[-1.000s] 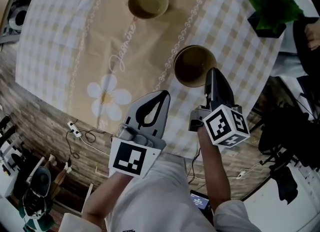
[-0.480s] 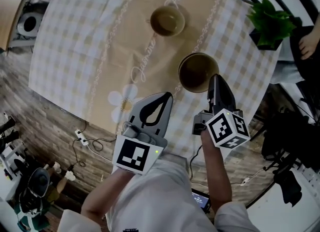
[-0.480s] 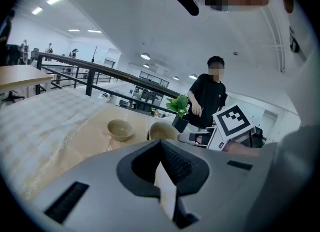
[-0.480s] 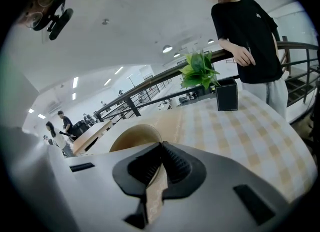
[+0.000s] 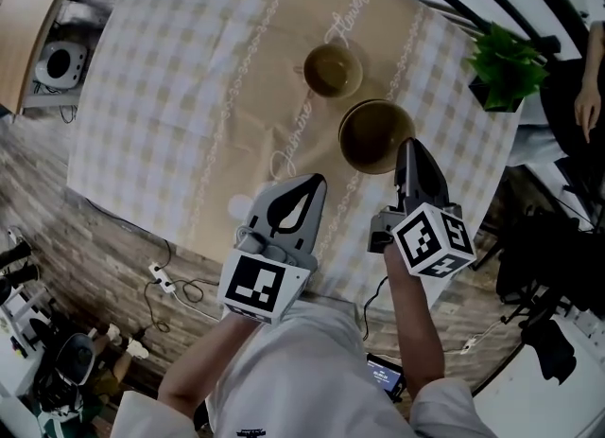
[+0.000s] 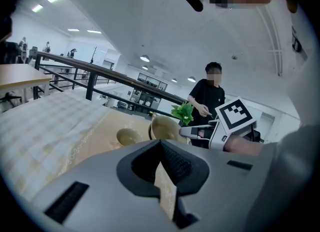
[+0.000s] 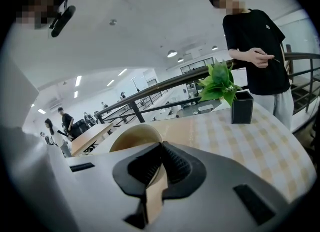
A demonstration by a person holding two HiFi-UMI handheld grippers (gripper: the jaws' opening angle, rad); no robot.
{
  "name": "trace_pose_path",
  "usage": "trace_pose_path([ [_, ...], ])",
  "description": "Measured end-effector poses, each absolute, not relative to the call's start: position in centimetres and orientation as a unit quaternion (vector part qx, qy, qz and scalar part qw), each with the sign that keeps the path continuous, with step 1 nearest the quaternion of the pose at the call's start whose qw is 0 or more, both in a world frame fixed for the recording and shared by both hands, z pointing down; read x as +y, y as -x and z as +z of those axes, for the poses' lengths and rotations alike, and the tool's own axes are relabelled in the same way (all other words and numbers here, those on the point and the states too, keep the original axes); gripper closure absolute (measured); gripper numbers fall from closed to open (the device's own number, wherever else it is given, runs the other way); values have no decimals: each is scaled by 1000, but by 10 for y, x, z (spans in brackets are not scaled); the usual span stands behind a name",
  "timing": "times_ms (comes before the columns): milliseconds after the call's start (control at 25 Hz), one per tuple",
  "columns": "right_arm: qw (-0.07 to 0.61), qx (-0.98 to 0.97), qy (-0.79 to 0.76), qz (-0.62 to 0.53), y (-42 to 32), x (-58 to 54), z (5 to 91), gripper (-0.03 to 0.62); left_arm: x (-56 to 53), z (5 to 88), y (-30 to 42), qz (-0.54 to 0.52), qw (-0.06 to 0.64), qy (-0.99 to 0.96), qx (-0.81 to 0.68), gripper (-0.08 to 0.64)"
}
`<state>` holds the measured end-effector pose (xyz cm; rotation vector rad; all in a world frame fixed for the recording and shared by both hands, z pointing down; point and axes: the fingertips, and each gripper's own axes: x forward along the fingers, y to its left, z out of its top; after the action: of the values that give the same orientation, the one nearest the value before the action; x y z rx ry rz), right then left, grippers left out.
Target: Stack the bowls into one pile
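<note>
My right gripper [image 7: 160, 145] has its jaws pinched together on the near rim of the bigger bowl [image 7: 131, 137]. The rim runs straight into the tips, and the tan wall of the bowl shows in the slot below them. From the head view that bowl sits right off the nose of the gripper, over the spot where the tan middle strip of the tablecloth [image 5: 180, 96] meets the checked part. Can't tell whether the bowl is resting on the cloth or a bit off it.

My left gripper [image 6: 161, 141] is closed too, tips meeting with nothing between them, just cloth showing through the gap. It hangs over the near edge of the table, beside the right one and short of both bowls.

The smaller bowl [image 5: 333, 70] stands upright on the tan strip, next to the printed lettering. It's just past the bigger bowl and a little to its left, close but with a sliver of cloth between them, so not nested.

Further out, a green plant [image 5: 506, 65] in a black square pot [image 7: 242, 108] stands near the table's far right corner. A person in a black t-shirt [image 7: 252, 30] is standing right behind it.
</note>
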<state>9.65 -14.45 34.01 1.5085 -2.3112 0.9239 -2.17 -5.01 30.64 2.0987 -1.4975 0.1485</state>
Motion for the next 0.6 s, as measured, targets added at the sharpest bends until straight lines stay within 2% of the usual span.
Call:
trace_pose_path([
  [600, 106, -788, -522, 309, -50, -201, 339, 551, -100, 306, 68, 39, 275, -778, -564, 541],
])
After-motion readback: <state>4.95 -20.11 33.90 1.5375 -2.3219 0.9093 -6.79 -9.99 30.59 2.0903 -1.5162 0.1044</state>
